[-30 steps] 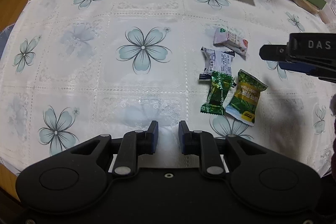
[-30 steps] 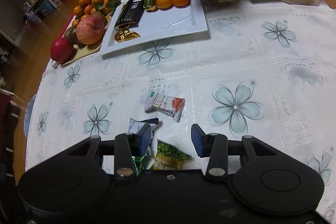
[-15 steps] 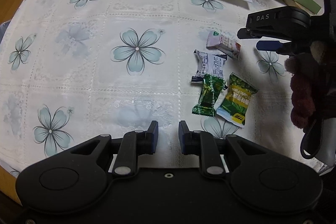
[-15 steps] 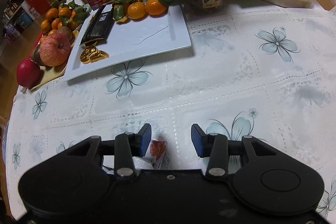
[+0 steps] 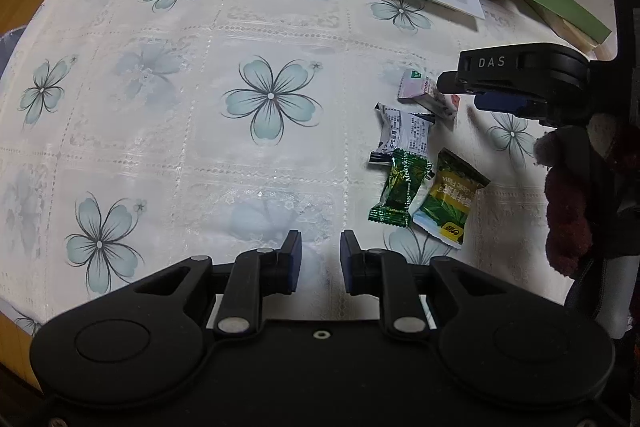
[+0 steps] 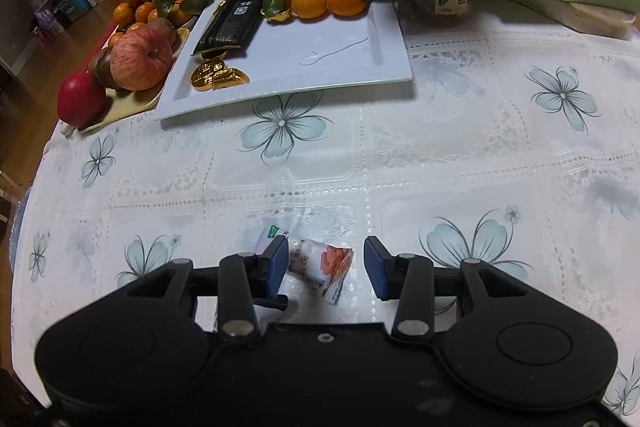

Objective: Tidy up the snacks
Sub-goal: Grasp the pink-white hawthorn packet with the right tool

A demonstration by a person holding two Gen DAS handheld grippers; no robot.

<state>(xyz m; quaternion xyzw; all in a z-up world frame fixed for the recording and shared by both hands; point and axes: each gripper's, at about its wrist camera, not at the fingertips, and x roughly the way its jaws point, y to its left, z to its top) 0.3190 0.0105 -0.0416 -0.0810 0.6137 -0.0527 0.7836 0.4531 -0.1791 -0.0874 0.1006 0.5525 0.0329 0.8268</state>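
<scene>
A round table under a white lace cloth printed with blue flowers [image 6: 282, 131] carries, from left to right in the right wrist view, a fruit tray [image 6: 132, 103], a white plate [image 6: 320, 71] and jars, all well clear of the work. The left gripper [image 5: 320, 259] hangs nearly closed on nothing, with three wrapped sweets [image 5: 404, 187] to its right. The right gripper [image 6: 326, 263], jaws apart, straddles the pink-and-white snack packet [image 6: 316, 261], its left finger over the packet's left end; the packet is judged light, crinkly and slippery, best pinched across its padded middle.
</scene>
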